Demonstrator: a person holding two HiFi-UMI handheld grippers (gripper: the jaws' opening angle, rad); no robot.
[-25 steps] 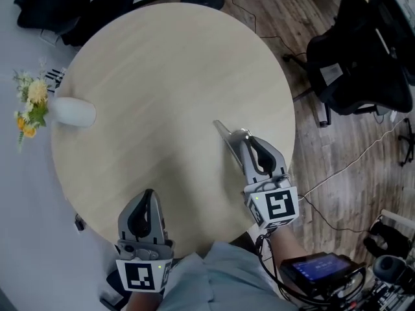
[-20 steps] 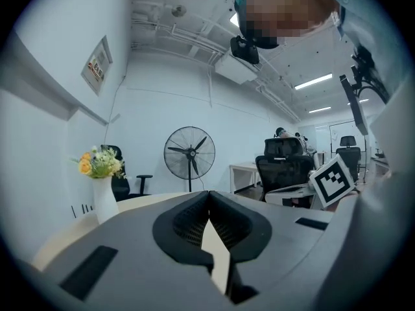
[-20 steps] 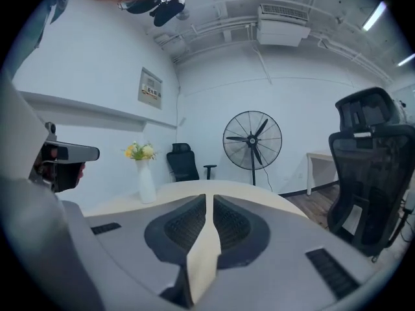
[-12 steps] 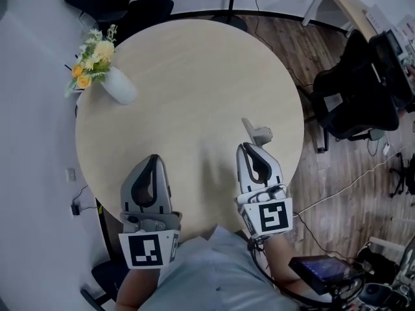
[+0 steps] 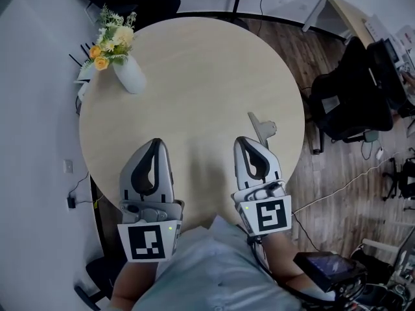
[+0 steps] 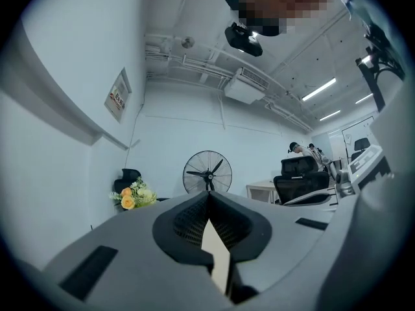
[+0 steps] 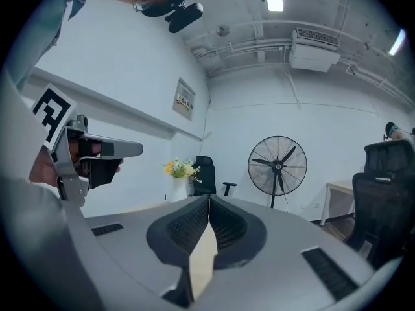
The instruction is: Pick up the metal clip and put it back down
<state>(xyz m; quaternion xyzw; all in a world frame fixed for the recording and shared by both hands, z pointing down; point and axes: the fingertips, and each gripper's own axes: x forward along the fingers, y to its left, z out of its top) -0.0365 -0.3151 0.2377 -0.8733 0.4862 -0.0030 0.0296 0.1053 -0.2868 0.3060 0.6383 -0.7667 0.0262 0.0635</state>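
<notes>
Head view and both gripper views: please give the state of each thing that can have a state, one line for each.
left claw: shut, nothing in it.
right claw: shut, nothing in it.
metal clip: lying on the table, just ahead of the right claw, not held.
vase: standing upright on the table, flowers in it.

round table (image 5: 194, 83): flower vase (image 5: 130, 78), probably metal clip (image 5: 262, 129)
</notes>
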